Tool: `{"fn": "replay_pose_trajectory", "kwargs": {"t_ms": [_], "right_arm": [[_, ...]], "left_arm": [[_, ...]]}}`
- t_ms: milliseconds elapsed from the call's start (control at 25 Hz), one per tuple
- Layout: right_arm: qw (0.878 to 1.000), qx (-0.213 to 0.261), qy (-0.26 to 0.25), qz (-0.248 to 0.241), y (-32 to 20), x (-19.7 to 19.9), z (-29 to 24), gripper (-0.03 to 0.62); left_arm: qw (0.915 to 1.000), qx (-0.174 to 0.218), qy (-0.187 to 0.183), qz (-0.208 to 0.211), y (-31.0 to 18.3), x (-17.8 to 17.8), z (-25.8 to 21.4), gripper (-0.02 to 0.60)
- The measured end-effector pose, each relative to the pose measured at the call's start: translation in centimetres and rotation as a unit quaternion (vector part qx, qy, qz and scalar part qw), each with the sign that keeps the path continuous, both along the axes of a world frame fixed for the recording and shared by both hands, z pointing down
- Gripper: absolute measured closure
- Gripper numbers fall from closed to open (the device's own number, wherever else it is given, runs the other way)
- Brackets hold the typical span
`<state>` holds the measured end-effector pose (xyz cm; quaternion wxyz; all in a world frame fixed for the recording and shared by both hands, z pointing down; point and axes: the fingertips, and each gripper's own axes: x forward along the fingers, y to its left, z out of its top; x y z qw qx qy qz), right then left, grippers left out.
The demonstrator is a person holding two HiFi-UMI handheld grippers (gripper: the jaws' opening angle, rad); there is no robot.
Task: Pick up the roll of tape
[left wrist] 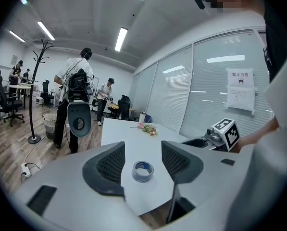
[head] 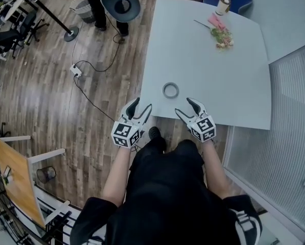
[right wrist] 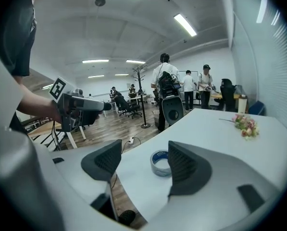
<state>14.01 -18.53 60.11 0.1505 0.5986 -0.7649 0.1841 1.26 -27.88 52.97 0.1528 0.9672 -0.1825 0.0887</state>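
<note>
In the right gripper view, the right-hand jaw pad covers the far edge of the roll of tape, and the print on the roll's blue inner core is too small to read. In the head view, the person's black top hides the ground under the near table edge, and the handles of both tools are lost behind their marker cubes. The notice taped to the glass partition cannot be made out.

The roll is a flat grey ring lying on its side on the table, near the front edge and touching neither tool. The tabletop is smooth, matt and pale grey, with rounded corners. The left gripper and right gripper hover at that front edge on either side of the roll. Each has its dark, ribbed, wedge-shaped pads spread wide with nothing between them.

A loose bunch of flowers and a paper cup sit at the far side. The floor is wood plank.
</note>
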Motion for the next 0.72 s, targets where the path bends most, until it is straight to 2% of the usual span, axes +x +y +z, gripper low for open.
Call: {"fn": "replay_pose_trajectory", "kwargs": {"t_ms": [160,440,720], "right_arm": [[1.0,-0.004,-0.008,-0.007,-0.6,-0.4,0.8,0.287],[0.999,-0.013,-0.013,-0.032,-2.0,0.4,1.2,0.289],[0.991,-0.035,-0.011,-0.126,-2.8,0.5,3.5,0.289]], "left_arm": [[0.9999,-0.002,-0.011,0.003,-0.7,-0.1,0.6,0.345],[0.9994,-0.012,-0.024,-0.021,-1.0,0.6,1.4,0.345],[0.9958,-0.021,-0.026,-0.086,-0.1,1.1,1.8,0.345]]}}
